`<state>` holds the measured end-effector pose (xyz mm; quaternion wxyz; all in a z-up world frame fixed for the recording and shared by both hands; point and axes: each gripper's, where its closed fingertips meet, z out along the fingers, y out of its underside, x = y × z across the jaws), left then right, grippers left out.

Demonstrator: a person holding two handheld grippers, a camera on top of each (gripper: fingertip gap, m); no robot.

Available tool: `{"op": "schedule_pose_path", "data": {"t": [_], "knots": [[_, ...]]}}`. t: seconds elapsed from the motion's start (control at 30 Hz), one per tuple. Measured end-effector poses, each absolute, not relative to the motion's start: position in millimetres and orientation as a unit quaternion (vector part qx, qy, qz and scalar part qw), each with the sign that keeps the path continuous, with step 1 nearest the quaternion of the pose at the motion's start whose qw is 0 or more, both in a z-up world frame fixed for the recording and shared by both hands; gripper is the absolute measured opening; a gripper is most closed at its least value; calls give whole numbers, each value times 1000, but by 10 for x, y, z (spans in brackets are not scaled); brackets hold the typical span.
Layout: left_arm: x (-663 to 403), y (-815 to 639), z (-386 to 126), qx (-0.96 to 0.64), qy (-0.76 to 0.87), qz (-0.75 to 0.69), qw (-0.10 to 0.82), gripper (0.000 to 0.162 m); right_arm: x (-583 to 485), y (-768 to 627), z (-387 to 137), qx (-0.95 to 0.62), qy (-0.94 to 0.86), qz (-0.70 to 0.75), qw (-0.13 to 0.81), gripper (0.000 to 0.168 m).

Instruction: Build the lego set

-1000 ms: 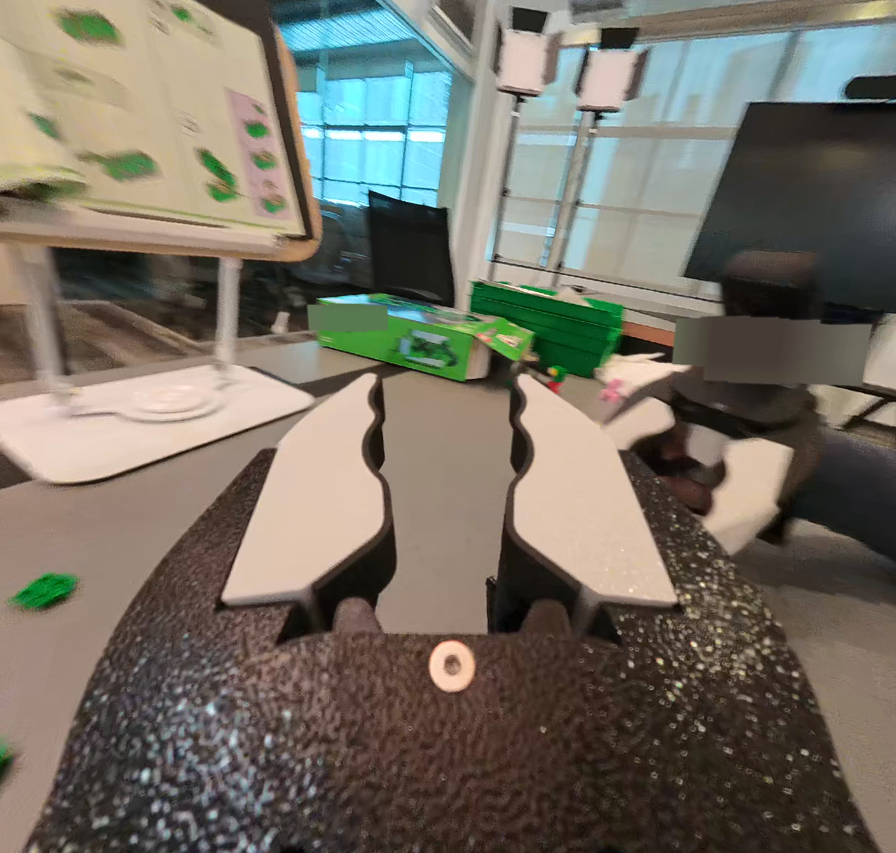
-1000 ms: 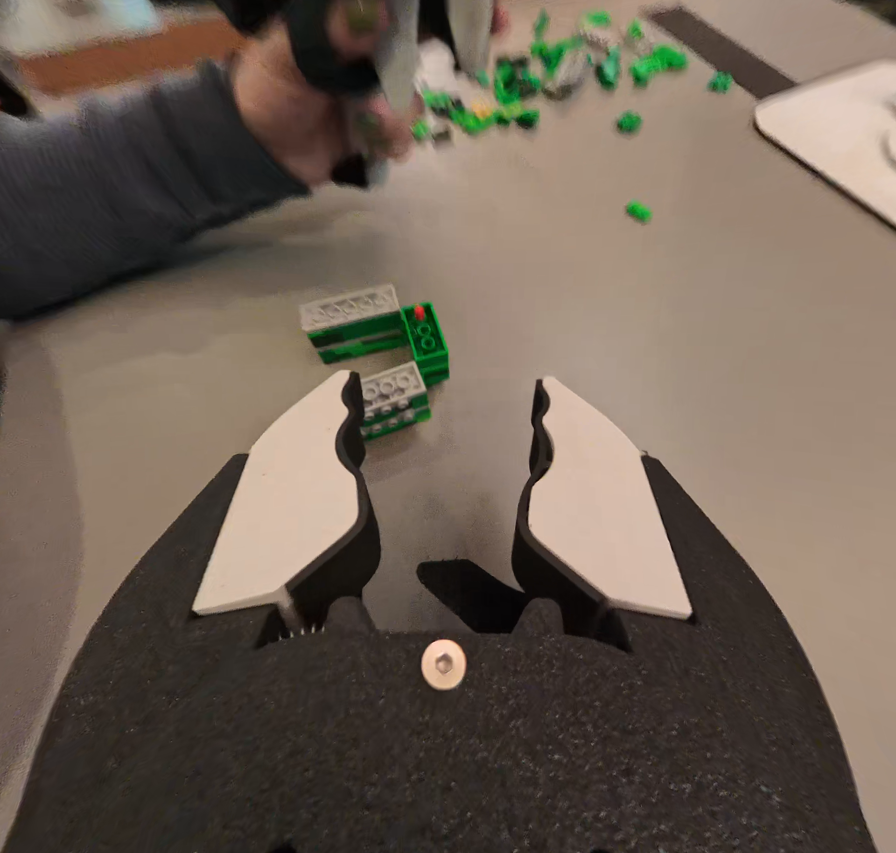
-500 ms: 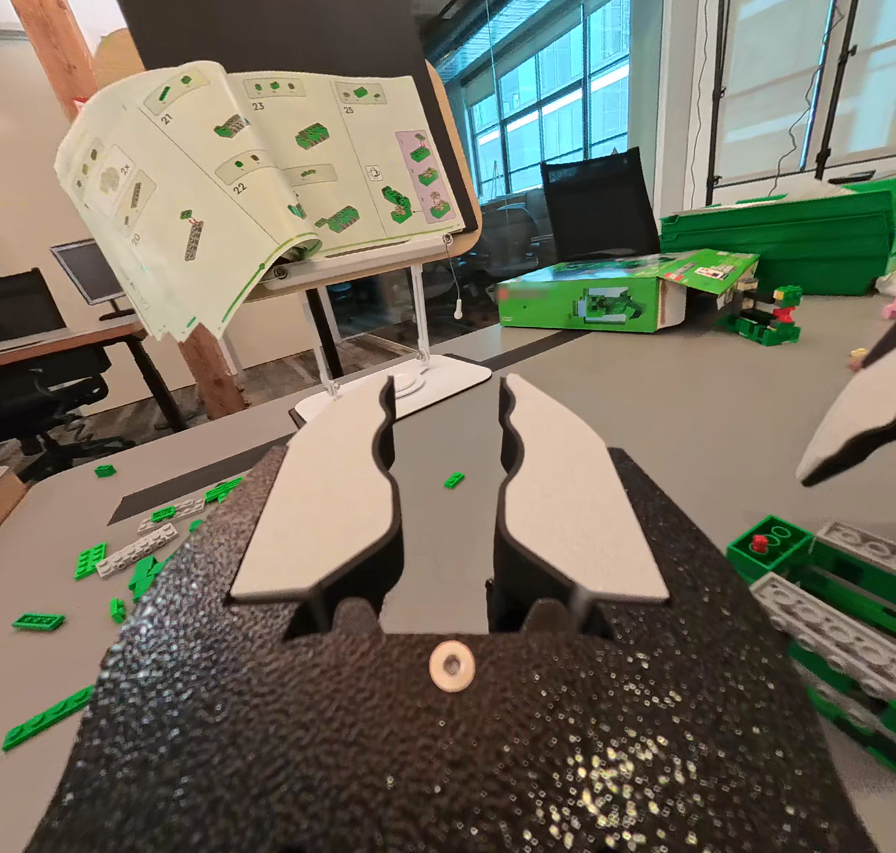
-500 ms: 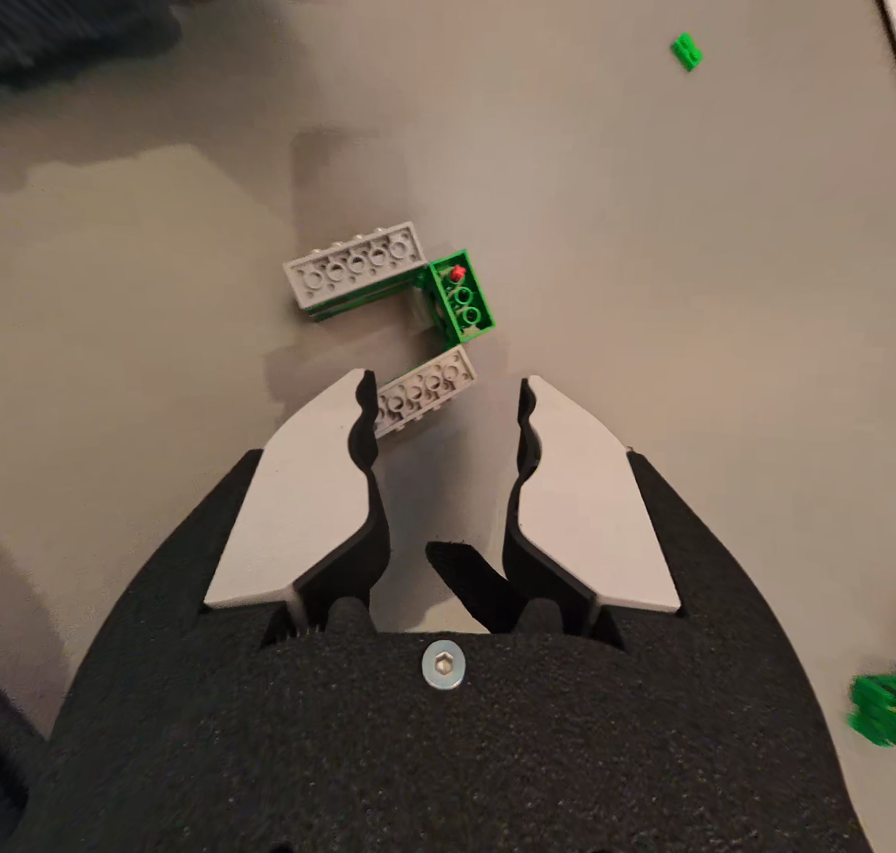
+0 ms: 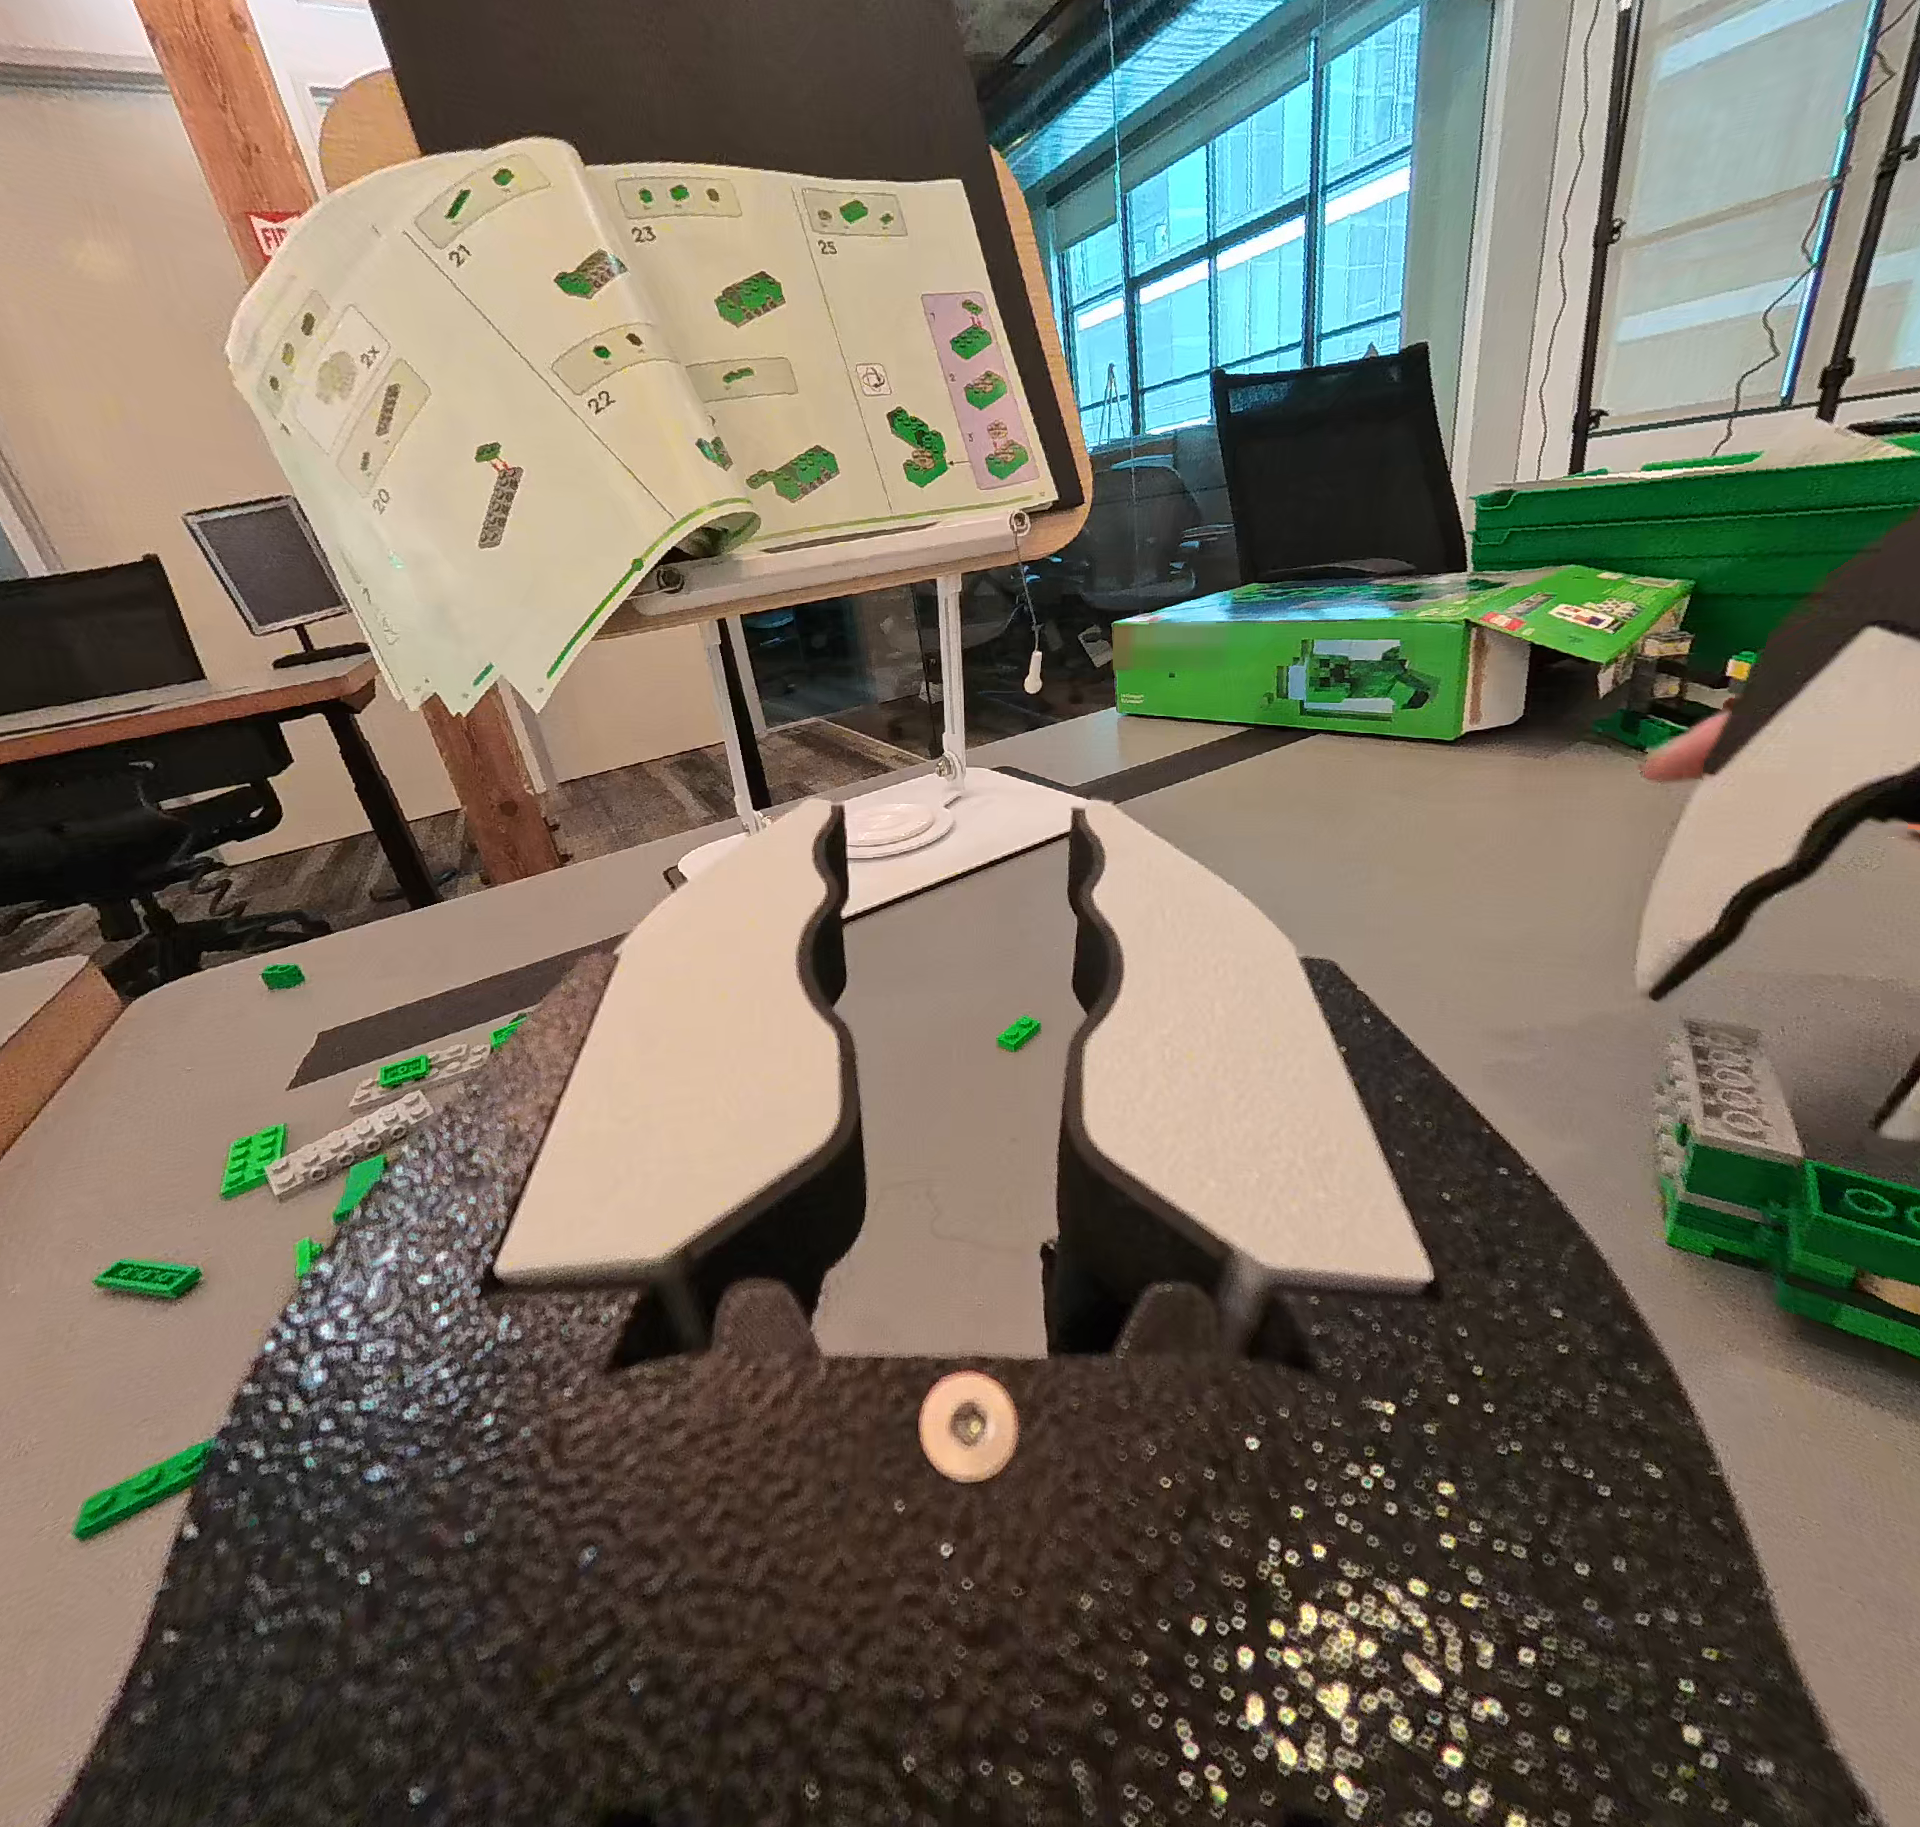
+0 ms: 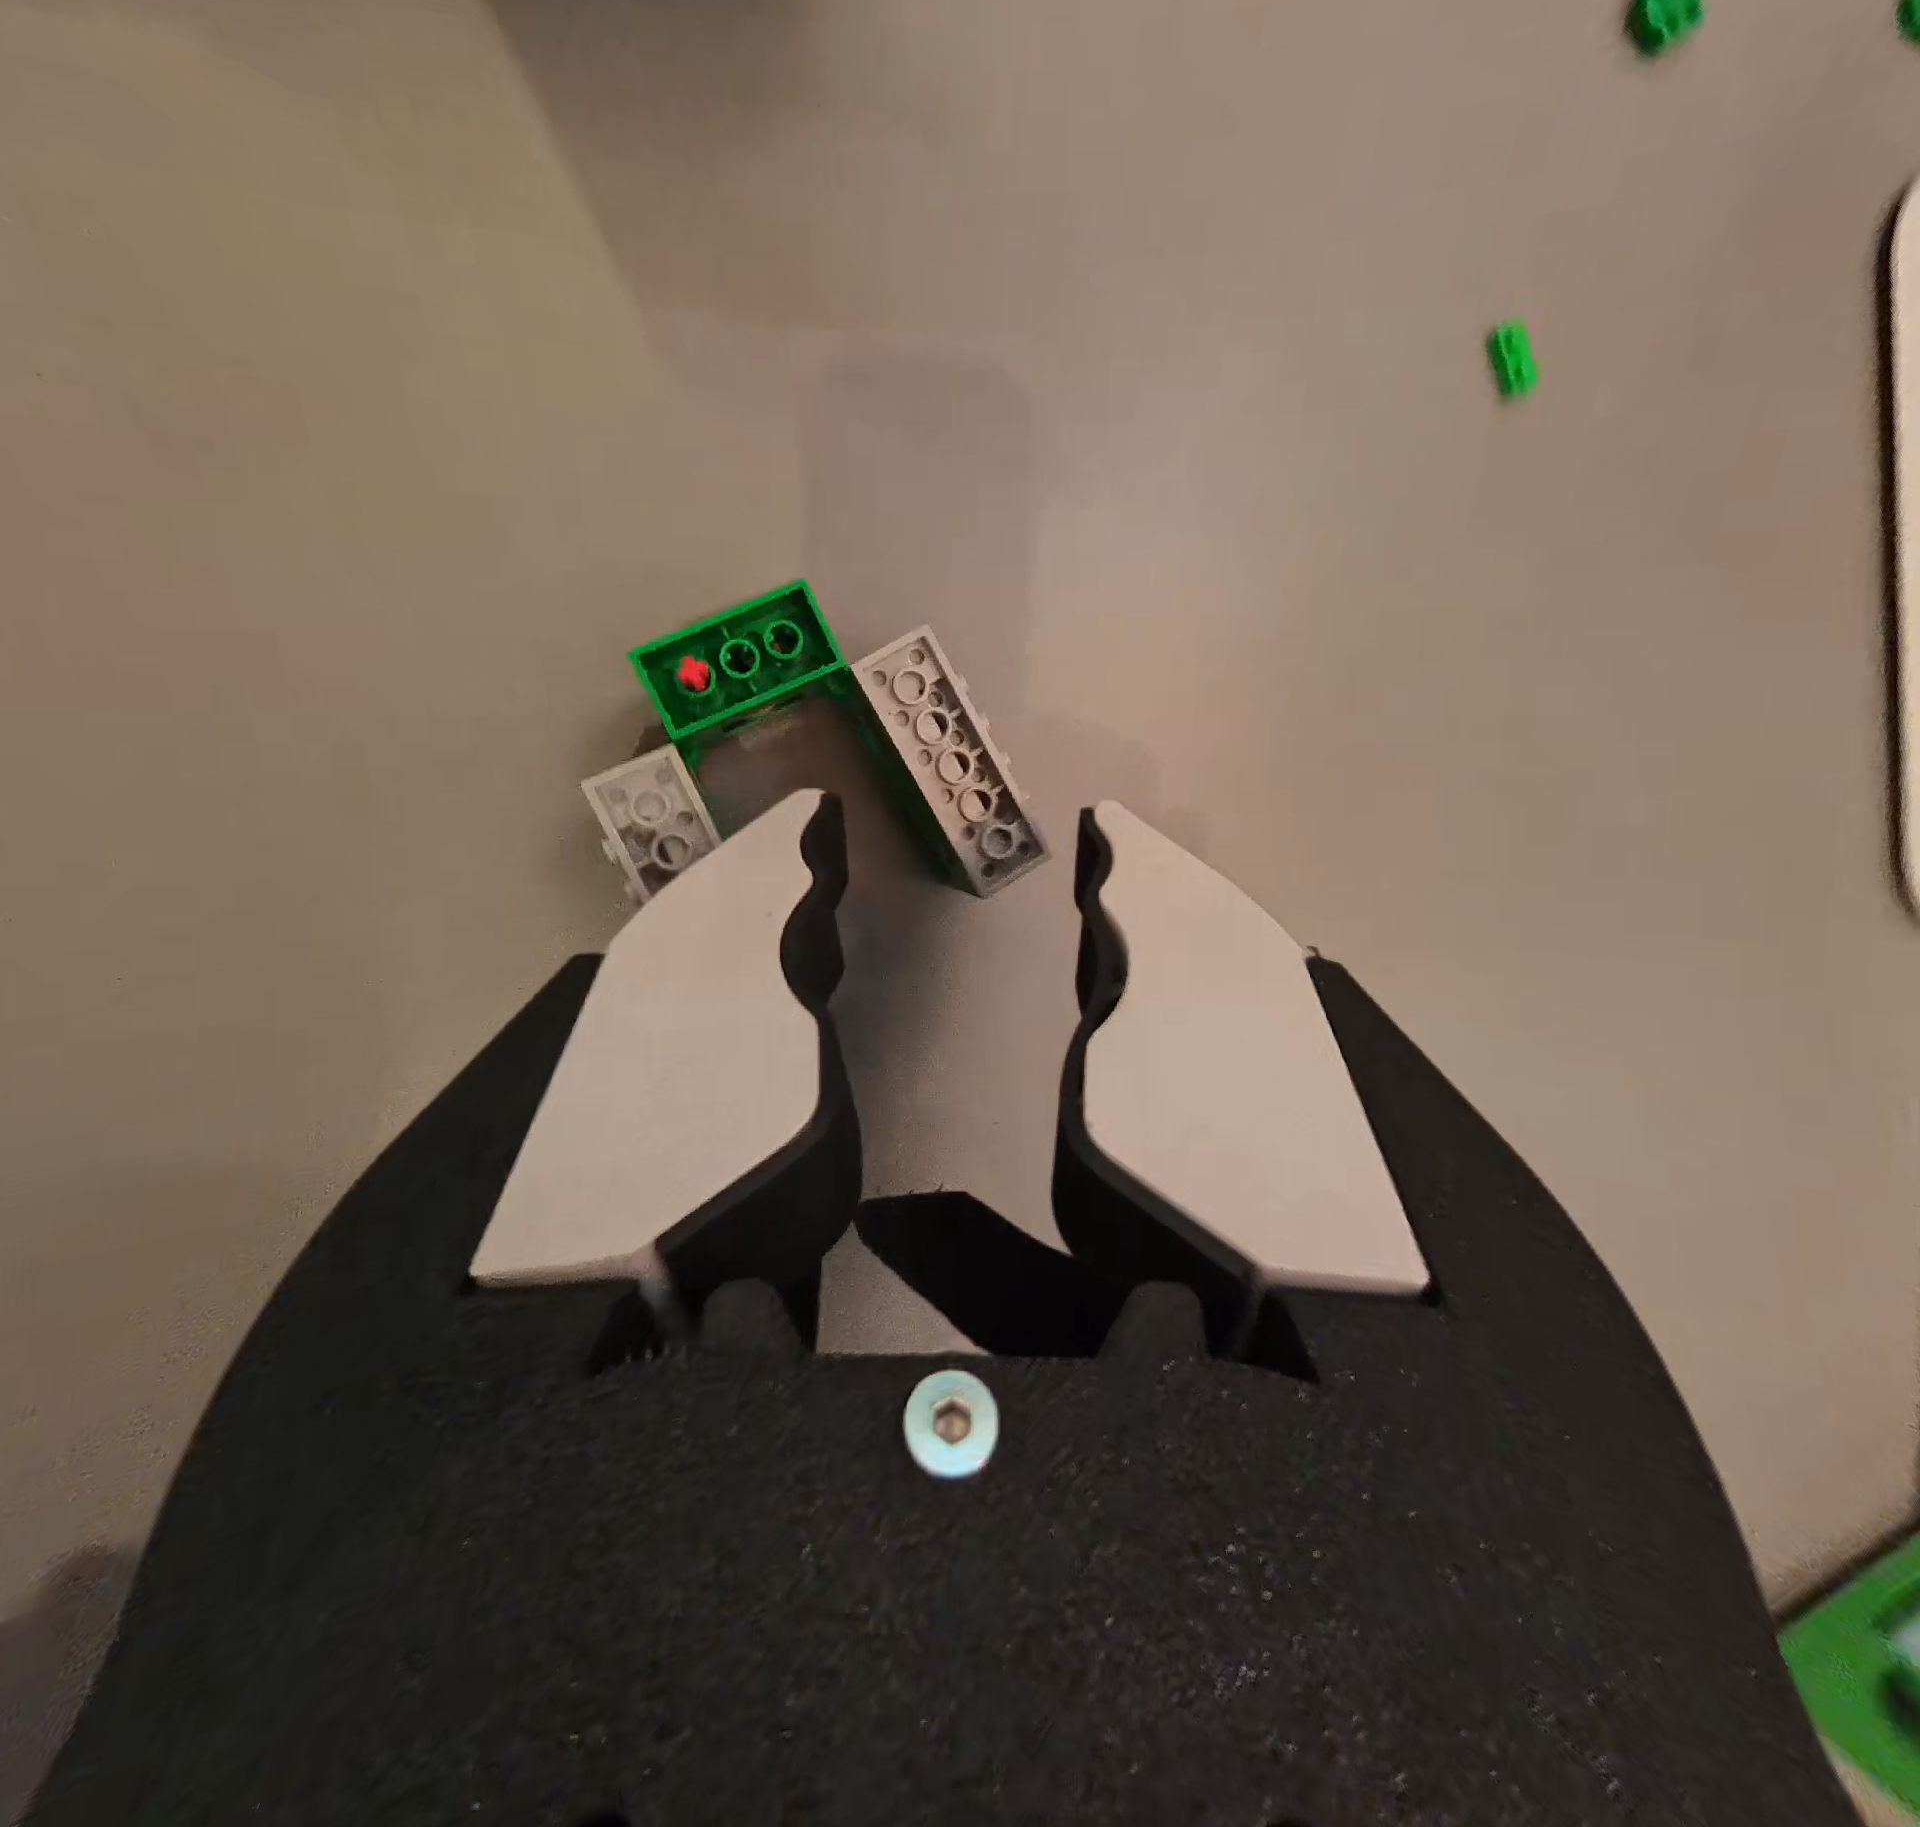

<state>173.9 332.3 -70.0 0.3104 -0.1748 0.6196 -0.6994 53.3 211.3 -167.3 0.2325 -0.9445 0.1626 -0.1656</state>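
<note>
The right gripper points down at the desk, its jaws apart with nothing between them; just beyond its tips lies the half-built model, a U of green and grey bricks with a small red piece in the green end, well in from the desk's edges; the left fingertip overlaps one grey arm. The left gripper is level above the desk, jaws narrowly apart and empty; loose green and grey pieces lie toward the desk's left edge; an instruction booklet stands open on a white stand at the far edge, a green box near the far right corner.
</note>
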Motion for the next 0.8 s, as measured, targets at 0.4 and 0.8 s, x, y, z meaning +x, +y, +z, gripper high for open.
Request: {"op": "schedule_pose_path", "data": {"t": [0.4, 0.8], "knots": [[1740, 3226, -831, -160, 646, -678, 310, 40, 625, 2202, -1890, -984, -18, -69, 166, 21], [1635, 3049, -902, -123, 670, -665, 306, 40, 1969, 656, -1749, -929, 291, -158, 162, 19]]}}
